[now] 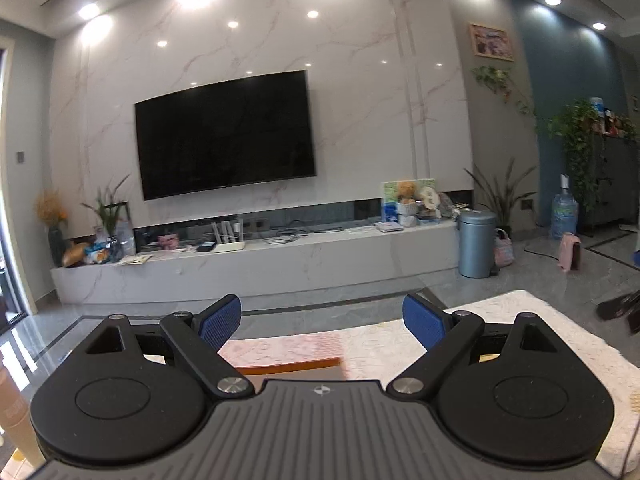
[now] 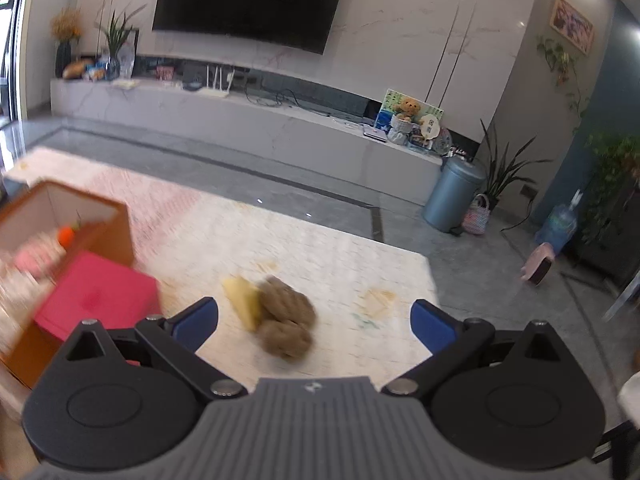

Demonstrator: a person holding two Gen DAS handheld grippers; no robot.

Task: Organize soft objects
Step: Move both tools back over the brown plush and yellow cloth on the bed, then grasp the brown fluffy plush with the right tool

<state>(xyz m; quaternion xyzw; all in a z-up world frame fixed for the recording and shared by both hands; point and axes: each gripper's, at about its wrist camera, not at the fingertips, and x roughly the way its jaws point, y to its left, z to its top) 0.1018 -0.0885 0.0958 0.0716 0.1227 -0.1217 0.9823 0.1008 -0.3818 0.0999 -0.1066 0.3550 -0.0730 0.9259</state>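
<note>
In the right wrist view a brown and yellow plush toy lies on the pale patterned tablecloth, just ahead of my open, empty right gripper. To the left stands an orange-brown box that holds a pink soft item and a small orange one. A bright pink box lies in front of it. My left gripper is open and empty, held above the table; the orange box rim shows just below its fingers. Both views are motion-blurred.
A long white TV bench with a wall TV stands across the grey floor. A blue-grey bin and a water jug stand at the right. A beige bottle shows at the left edge.
</note>
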